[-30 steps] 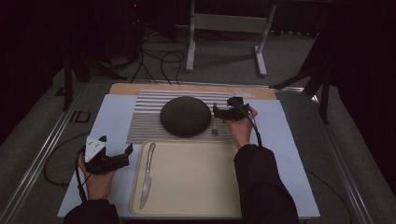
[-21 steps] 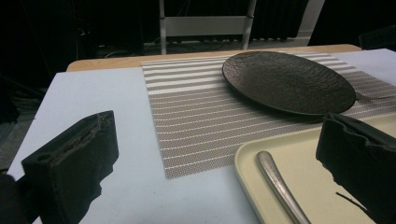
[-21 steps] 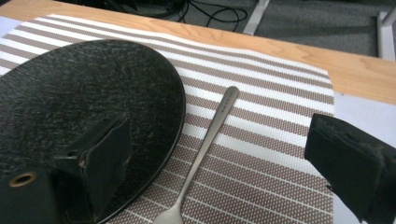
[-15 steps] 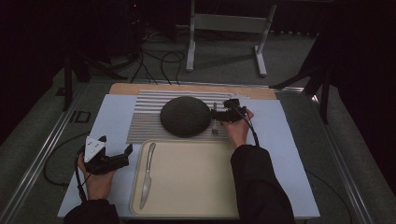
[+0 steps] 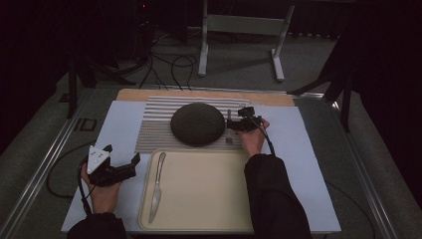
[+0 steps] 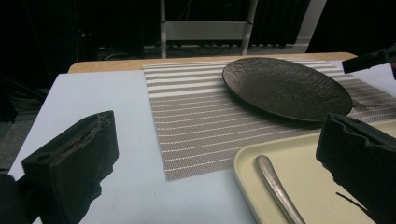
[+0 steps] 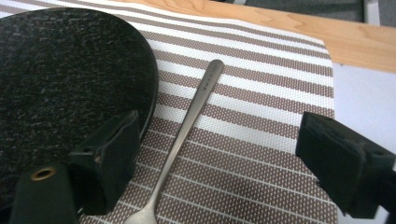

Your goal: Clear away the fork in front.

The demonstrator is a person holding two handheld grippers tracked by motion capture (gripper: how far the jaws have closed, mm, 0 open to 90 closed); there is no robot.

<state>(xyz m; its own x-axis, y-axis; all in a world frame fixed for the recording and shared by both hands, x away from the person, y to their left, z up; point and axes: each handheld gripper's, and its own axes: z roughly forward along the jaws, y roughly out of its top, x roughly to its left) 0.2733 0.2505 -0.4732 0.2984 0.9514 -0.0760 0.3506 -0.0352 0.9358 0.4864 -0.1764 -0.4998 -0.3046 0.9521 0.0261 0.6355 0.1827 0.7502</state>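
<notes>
On the right side of the striped mat (image 5: pixel 159 130), my right gripper (image 5: pixel 235 124) hangs over a metal spoon (image 7: pixel 187 126), jaws released but just now closing a little. Through the right gripper view the spoon's handle runs up between the two black jaws, touching neither; one jaw sits over the rim of the dark plate (image 7: pixel 65 84), the other over the mat's right part. The handle lies just beside the plate's edge, its tip pointing to the far side of the desk (image 5: pixel 308 149), its bowl end toward me. From above, the spoon (image 5: pixel 229 130) is a small thing right of the plate (image 5: pixel 197 123), and my right hand (image 5: pixel 254 139) reaches out from a dark sleeve (image 5: pixel 271 194).

My left gripper (image 5: pixel 135 160) rests at the near left of the desk on the pale blue sheet (image 5: pixel 119 124), its grey three-cornered plate on top and a cable trailing behind my left hand (image 5: pixel 102 191). Its jaws are released too, spread wide with nothing between them. It points right, toward the cream tray (image 5: pixel 209 194) at the near middle. A knife (image 5: pixel 157 185) lies along the tray's left side, lengthwise from near to far. Through the left gripper view I see the knife's handle (image 6: pixel 275 186) on the tray (image 6: pixel 252 158), the mat (image 6: pixel 205 126) beyond it, and the plate (image 6: pixel 285 88) on the mat's far right part.
</notes>
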